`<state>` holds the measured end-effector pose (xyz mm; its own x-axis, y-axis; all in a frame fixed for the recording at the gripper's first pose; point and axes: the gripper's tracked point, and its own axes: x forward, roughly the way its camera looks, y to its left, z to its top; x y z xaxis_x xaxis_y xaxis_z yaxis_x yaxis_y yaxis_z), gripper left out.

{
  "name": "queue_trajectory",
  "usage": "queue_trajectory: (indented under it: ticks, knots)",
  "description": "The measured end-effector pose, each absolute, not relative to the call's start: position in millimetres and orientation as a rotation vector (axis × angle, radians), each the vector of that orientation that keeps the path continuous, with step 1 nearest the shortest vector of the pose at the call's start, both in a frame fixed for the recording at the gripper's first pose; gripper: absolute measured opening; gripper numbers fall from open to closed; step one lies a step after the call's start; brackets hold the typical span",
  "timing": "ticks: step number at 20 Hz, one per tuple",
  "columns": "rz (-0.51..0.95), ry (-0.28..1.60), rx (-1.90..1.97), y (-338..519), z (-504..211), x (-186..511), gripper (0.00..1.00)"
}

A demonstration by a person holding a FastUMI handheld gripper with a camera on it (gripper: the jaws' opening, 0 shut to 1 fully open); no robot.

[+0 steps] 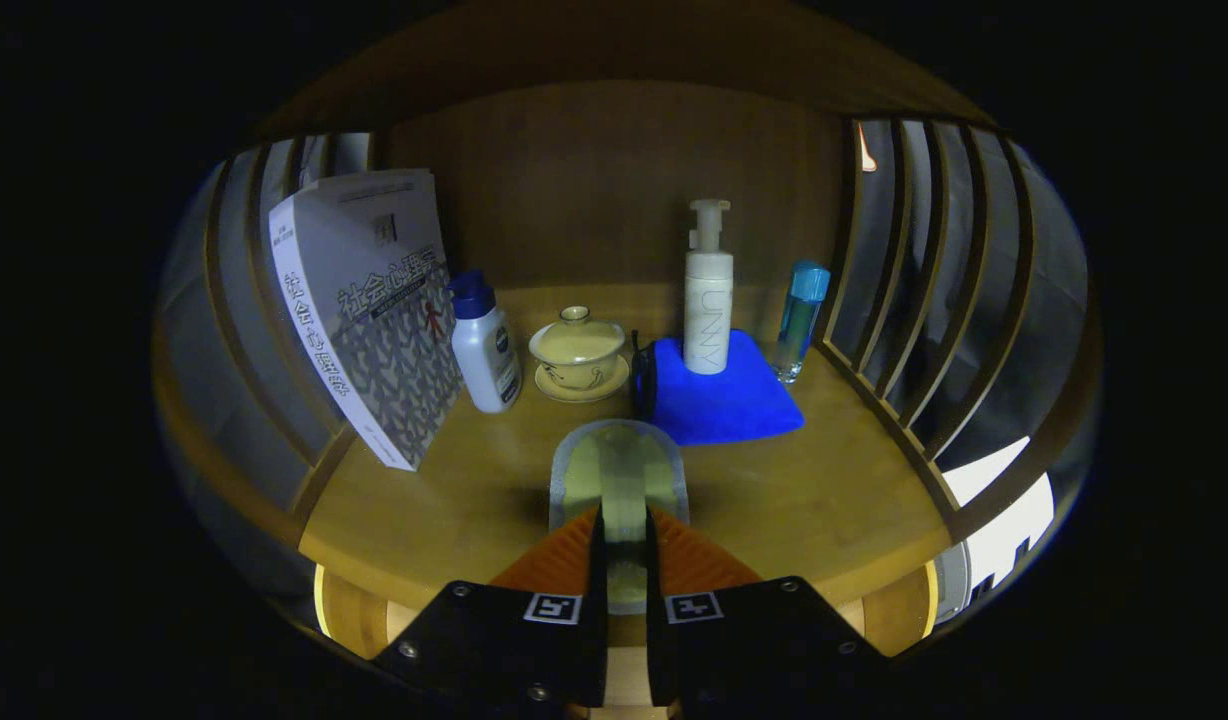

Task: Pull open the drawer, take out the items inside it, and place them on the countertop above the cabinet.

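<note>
Book: a grey-and-white paperback book (369, 310) leans against the left slatted wooden side rail (239, 330); stiff and likely heavy, it could tip if brushed.
Lotion: a small white plastic bottle with a blue cap (485, 345) stands just beside the book.
Teacup: a pale lidded ceramic cup on its saucer (578, 355), fragile, beyond the gripper.
Held item: a flat, translucent, round-ended pouch (619, 478), probably light, thin and slippery; the gripper (624, 535) is clamped on its near end, holding it over the front of the wooden bench (834, 500).
Cloth: a folded blue towel (724, 395), soft, carrying a tall white pump bottle (708, 295).
Tube: a slim clear blue bottle (801, 320) near the right rail.
Room: bare wood lies just left and right of the pouch, near the front edge.
</note>
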<state>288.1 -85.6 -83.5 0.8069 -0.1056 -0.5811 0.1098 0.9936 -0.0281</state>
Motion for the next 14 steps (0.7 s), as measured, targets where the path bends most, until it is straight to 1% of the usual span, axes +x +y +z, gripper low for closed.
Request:
queue_trajectory:
  ticks: [3,5,8,10,14]
  knots:
    - [-0.109,0.629,0.009,-85,-91,294,0.24]
    - [-0.107,0.623,-0.007,-84,-93,296,0.26]
    - [-0.089,0.591,-0.013,-77,-87,294,0.27]
    - [-0.085,0.551,-0.017,-75,-78,286,0.29]
    - [-0.074,0.426,0.006,-71,-50,249,0.93]
